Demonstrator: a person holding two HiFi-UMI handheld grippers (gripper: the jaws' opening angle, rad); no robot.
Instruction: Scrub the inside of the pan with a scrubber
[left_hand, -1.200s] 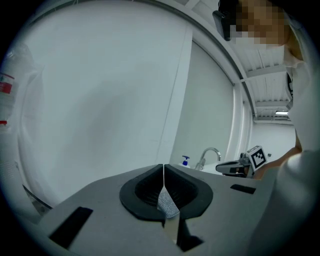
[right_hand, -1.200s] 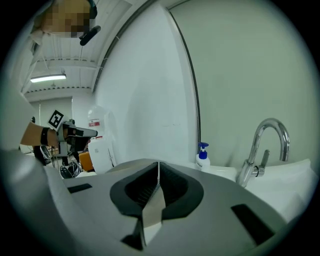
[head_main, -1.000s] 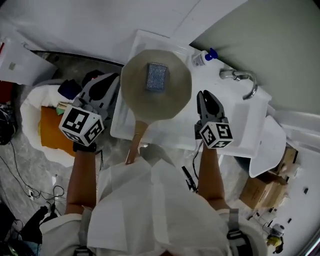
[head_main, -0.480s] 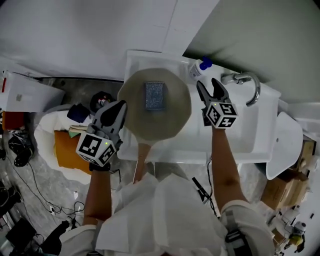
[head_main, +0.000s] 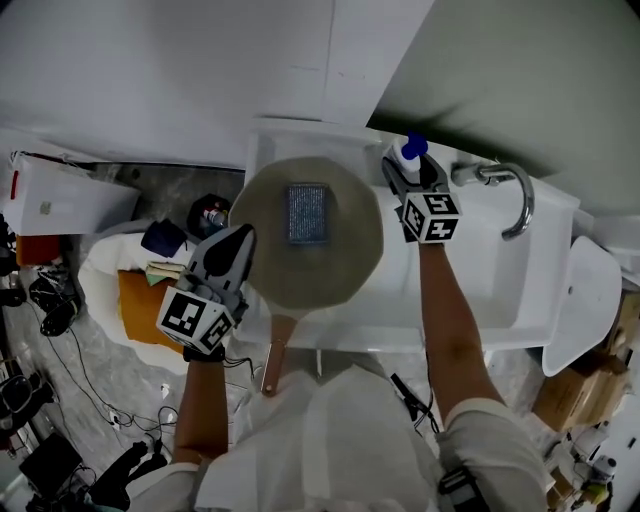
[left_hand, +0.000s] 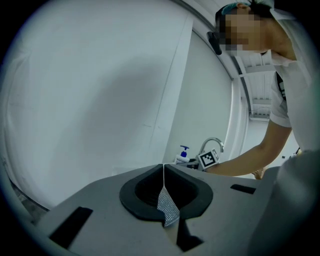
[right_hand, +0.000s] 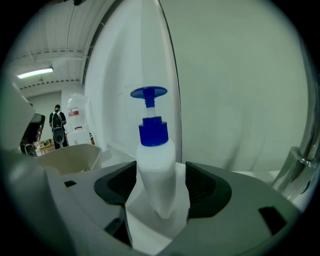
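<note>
A round beige pan (head_main: 340, 260) with a wooden handle (head_main: 275, 352) rests over the left end of the white sink (head_main: 480, 280). A blue-grey scrubber (head_main: 308, 212) lies flat inside it. My left gripper (head_main: 240, 236) hovers at the pan's left rim with its jaws shut and empty; in its own view (left_hand: 163, 168) only a strip of grey mesh shows at the seam. My right gripper (head_main: 412, 168) is at the sink's back edge, jaws opening, either side of a white soap bottle (head_main: 410, 150) with a blue pump (right_hand: 149, 93). The bottle (right_hand: 156, 172) stands between the pads (right_hand: 205, 186) with gaps.
A chrome tap (head_main: 505, 185) curves over the sink to the right of the bottle. A white bin (head_main: 105, 290) of orange and dark items sits on the floor at the left, with cables beside it. A white tub (head_main: 585, 300) and a cardboard box (head_main: 560, 395) stand at the right.
My right gripper has moved away from me to the soap bottle and opened round it. The left gripper has shifted a little toward the pan's left rim, still shut.
</note>
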